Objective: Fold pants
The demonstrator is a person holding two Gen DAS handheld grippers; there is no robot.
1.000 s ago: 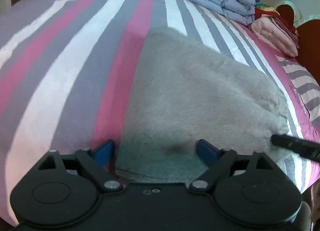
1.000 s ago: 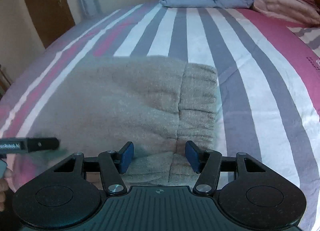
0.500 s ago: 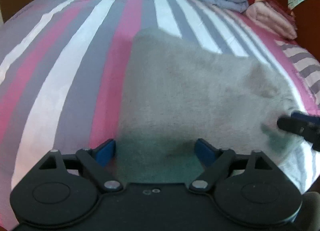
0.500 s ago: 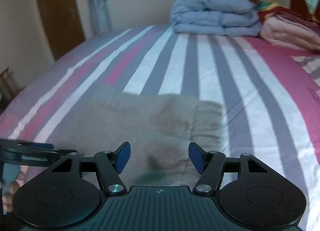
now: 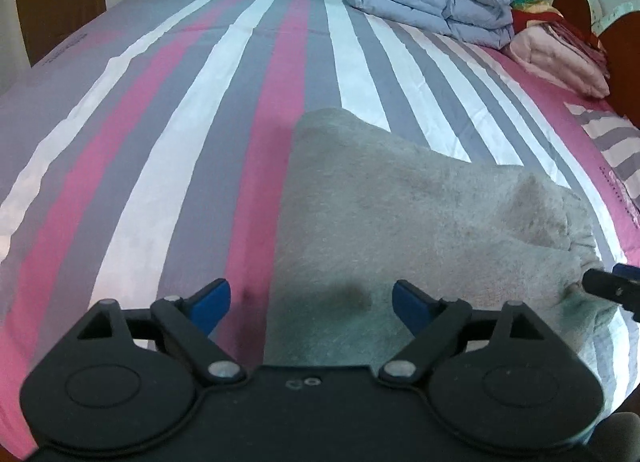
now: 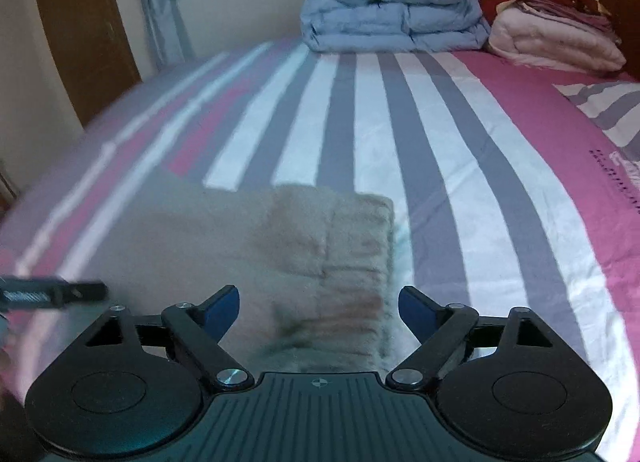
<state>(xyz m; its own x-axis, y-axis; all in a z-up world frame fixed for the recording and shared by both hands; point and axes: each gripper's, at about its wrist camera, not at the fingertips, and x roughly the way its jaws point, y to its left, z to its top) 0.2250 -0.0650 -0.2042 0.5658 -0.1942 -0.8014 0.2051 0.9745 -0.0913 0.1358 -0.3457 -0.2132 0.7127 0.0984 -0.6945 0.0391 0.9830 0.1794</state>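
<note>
- Near the front edge of the bed [image 5: 168, 109], the folded grey pants [image 5: 400, 221] lie flat on the striped sheet [image 6: 460, 189].
- Wide bare sheet runs from the pants to the far end of the bed, and more lies to their left and right.
- At the far end sit a folded blue duvet [image 6: 384, 13] and, beside it toward the headboard corner, pink folded bedding [image 6: 552, 41].
- In the left wrist view the bundle's long axis runs across the bed's stripes, from a corner on a pink stripe toward the bed's right side.
- The ribbed waistband [image 6: 360, 254] forms the bundle's right end in the right wrist view.
- The left gripper [image 5: 310, 302] is spread wide above the near left edge of the pants, its left finger [image 5: 210, 298] over the sheet, nothing pinched.
- The right gripper [image 6: 318, 304] is likewise released; the waistband lies between its blue fingertips [image 6: 416, 308], below them, whether touching cannot be told.
</note>
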